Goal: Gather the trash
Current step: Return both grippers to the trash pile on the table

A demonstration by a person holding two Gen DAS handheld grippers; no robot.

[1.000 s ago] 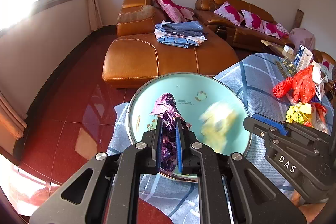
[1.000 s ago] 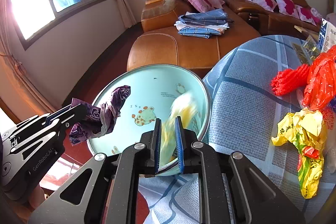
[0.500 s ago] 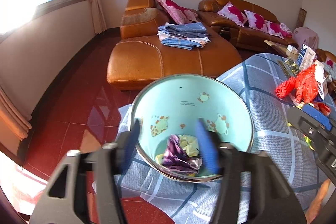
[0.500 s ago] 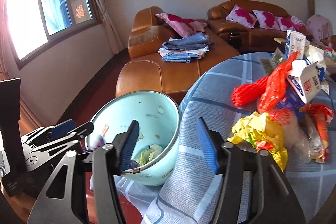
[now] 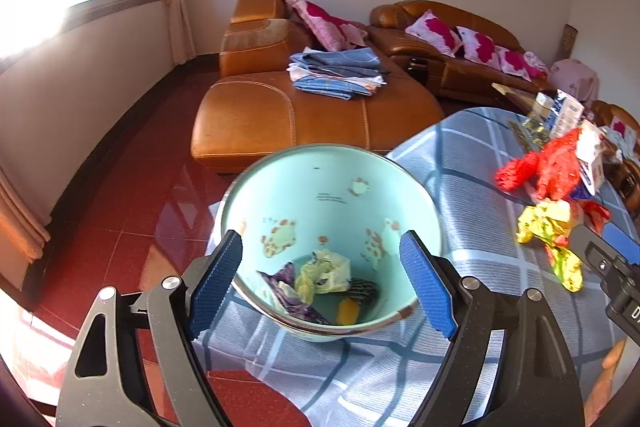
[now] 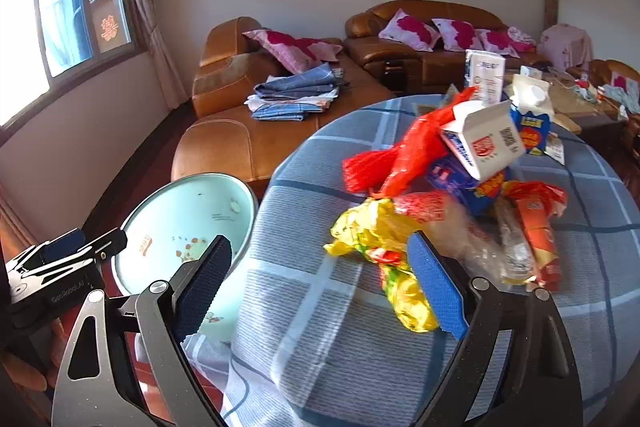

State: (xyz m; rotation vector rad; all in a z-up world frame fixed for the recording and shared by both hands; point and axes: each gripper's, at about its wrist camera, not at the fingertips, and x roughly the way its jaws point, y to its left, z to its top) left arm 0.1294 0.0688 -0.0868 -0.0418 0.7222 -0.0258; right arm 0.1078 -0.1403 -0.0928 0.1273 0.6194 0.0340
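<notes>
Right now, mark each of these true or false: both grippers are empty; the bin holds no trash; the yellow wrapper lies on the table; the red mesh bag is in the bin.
1. Both grippers are empty. True: the left gripper and right gripper stand open, having just been opening, with nothing between the jaws.
2. The bin holds no trash. False: a purple wrapper and other scraps lie in it.
3. The yellow wrapper lies on the table. True.
4. The red mesh bag is in the bin. False: it lies on the table.

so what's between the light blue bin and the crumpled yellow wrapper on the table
Only bare blue checked tablecloth separates the light blue bin from the crumpled yellow wrapper, seen in the right wrist view.
</notes>
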